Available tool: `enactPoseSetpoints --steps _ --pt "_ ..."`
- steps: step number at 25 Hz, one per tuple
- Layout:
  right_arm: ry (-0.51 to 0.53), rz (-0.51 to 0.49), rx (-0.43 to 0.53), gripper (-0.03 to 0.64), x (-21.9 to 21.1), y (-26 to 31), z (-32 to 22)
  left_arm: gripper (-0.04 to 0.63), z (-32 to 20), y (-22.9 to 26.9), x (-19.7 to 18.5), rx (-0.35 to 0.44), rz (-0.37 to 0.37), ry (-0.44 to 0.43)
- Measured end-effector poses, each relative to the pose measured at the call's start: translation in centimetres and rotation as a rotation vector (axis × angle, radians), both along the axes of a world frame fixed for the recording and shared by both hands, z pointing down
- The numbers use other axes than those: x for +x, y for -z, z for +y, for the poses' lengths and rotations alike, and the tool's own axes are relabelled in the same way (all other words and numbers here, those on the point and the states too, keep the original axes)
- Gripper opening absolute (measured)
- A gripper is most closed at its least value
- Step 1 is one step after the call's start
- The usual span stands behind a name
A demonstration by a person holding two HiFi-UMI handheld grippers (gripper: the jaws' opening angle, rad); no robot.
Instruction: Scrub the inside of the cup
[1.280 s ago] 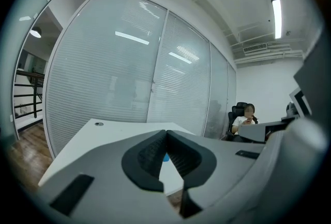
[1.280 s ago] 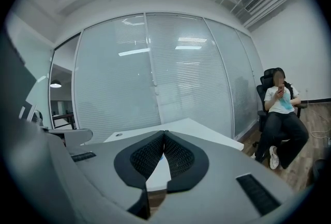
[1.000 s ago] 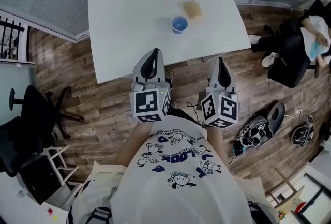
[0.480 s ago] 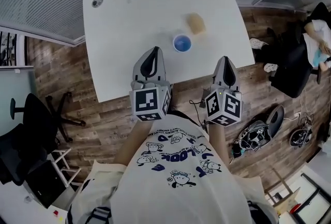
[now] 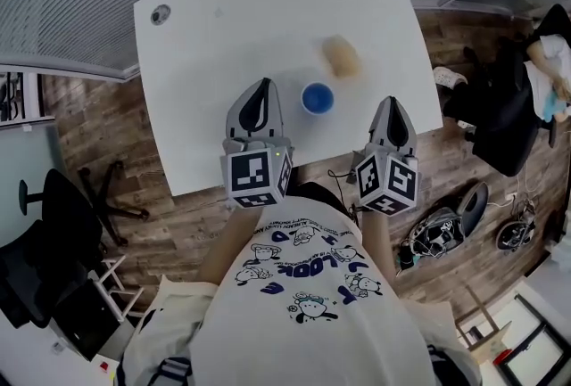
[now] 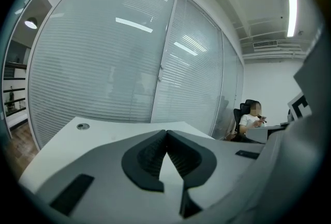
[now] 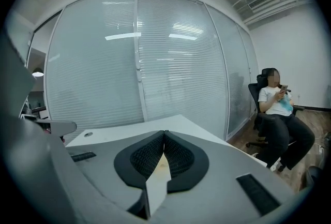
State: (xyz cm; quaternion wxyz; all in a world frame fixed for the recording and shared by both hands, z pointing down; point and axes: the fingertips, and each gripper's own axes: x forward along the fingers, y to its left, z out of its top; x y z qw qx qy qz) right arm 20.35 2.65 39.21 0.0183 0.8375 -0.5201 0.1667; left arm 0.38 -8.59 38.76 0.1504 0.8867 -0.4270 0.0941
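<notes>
Your left tongs [image 5: 260, 86] and right tongs [image 5: 391, 102] were both pressed shut with nothing between them, held at the near edge of the white surface [image 5: 214, 45]. The blue cup [image 5: 318, 98] stood upright on it between the two, and the yellow sponge [image 5: 341, 55] lay just past the cup. You'd have done well to spread both tongs before closing in. The left could then steady the cup by its wall while the right took the sponge. Neither gripper view showed the cup. The sponge was blurred, and the cup's inside read only as blue.
</notes>
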Motion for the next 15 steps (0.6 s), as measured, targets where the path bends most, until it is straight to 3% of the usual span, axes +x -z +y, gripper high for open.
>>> enactPoseSetpoints --steps 15 --pt "0.052 -0.025 -0.082 -0.003 0.7 -2.4 -3.8 0.028 -3.2 -2.0 -2.2 -0.054 -0.037 0.070"
